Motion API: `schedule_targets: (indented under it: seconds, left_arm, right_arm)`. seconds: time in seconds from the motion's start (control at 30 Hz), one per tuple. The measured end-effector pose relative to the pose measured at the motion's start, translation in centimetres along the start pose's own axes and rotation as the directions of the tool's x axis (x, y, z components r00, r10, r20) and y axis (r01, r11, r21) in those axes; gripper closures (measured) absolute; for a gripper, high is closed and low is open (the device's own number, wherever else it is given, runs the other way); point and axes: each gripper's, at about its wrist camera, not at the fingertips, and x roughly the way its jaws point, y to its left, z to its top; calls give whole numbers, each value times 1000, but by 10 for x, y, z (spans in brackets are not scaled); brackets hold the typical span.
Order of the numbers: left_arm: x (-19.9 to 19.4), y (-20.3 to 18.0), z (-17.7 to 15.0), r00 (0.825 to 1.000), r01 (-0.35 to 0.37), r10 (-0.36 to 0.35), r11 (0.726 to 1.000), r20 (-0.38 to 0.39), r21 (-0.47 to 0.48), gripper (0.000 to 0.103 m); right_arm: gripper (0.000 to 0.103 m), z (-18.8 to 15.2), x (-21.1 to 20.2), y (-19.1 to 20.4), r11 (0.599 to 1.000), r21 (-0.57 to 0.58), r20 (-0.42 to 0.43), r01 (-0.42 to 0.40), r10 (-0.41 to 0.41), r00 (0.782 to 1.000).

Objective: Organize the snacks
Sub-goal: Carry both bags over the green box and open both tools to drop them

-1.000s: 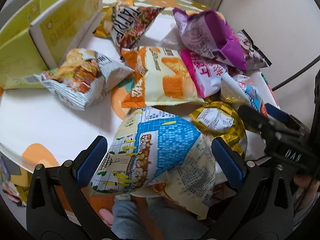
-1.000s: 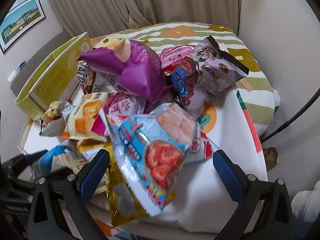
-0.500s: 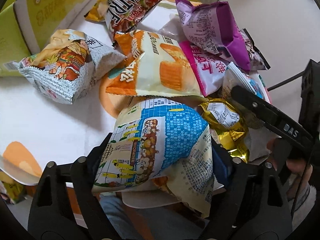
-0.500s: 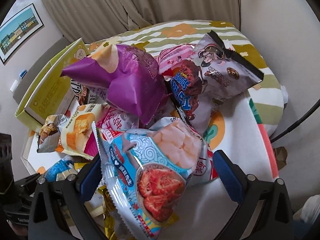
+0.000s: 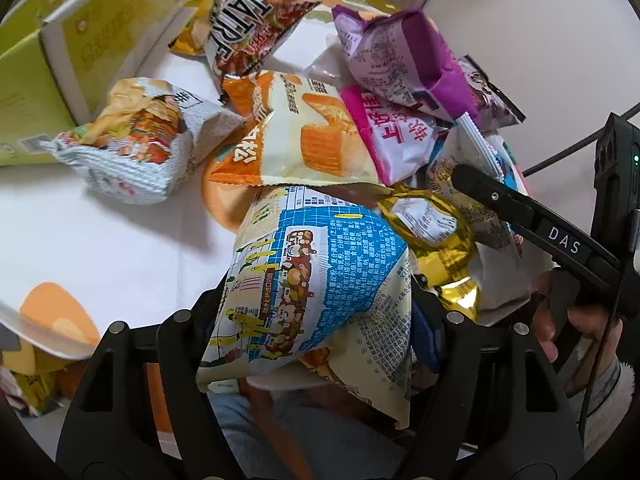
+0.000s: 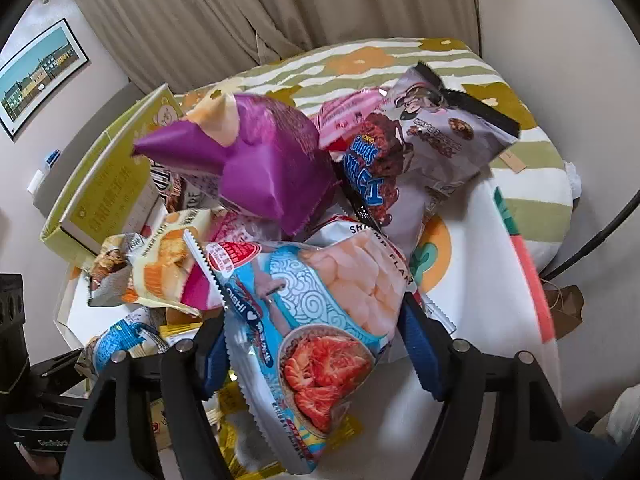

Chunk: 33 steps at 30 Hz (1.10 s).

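In the left wrist view a blue-and-cream snack bag (image 5: pixel 320 256) sits between the fingers of my left gripper (image 5: pixel 316 312). Its jaws are closing and the pads press on the bag's sides, which bulge over them. In the right wrist view a light-blue shrimp-flake bag (image 6: pixel 320 300) is squeezed between the blue pads (image 6: pixel 420 348) of my right gripper (image 6: pixel 316 320), whose jaws are closing too. Both bags rest at the near end of a heap of snack bags on a white table (image 5: pixel 100 240). A right-gripper finger (image 5: pixel 520 208) reaches in from the right.
A yellow-green cardboard box (image 5: pixel 52 60) stands open at the table's far left. The heap holds a purple bag (image 6: pixel 260 160), an orange-and-cream bag (image 5: pixel 304 140), a gold bag (image 5: pixel 436 236) and a grey-white bag (image 5: pixel 136 140). A striped bed (image 6: pixel 400 56) lies behind.
Both grippers went from wide open to closed in on their bags: the left on the blue-and-cream bag, the right on the shrimp-flake bag. Neither hand has moved much.
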Motion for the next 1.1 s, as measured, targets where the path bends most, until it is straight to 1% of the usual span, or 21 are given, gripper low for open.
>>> schedule_targets:
  seconds: [0.27,0.47,0.57,0.63,0.7,0.77,0.87,1.0,1.1]
  left_arm:
    - [-41,-10,-4,998,-26,25,1000,54,10,34]
    - [-84,-19,1,990,-37,35,999,133,12,34]
    - [-108,-23,5,981,-40,38,999,188,6,34]
    - [-126,-23,12,971,-45,43,999,234,3,34]
    - [-139,-24,19,963,-49,47,999,265,2,34]
    - [-154,-19,26,954,-53,50,999,296,2,34]
    - [-169,-3,46,941,-59,56,998,334,-1,34]
    - [-188,36,81,927,-66,66,998,370,-13,34]
    - [-202,70,103,924,-74,77,997,375,-22,34]
  right_arm:
    - [34,0,-34,11,1000,-5,26,3,-2,1000]
    - [34,1,-64,26,999,-38,45,-11,12,999]
    - [34,6,-81,36,999,-51,56,-17,20,998]
    - [34,11,-95,41,998,-66,79,-24,29,996]
    - [34,18,-107,52,995,-96,104,-14,24,994]
    - [34,25,-114,62,993,-120,122,-10,25,992]
    - [34,41,-119,87,987,-163,152,2,23,988]
    - [34,63,-115,128,981,-196,177,12,24,984]
    - [34,79,-107,163,977,-212,193,11,31,981]
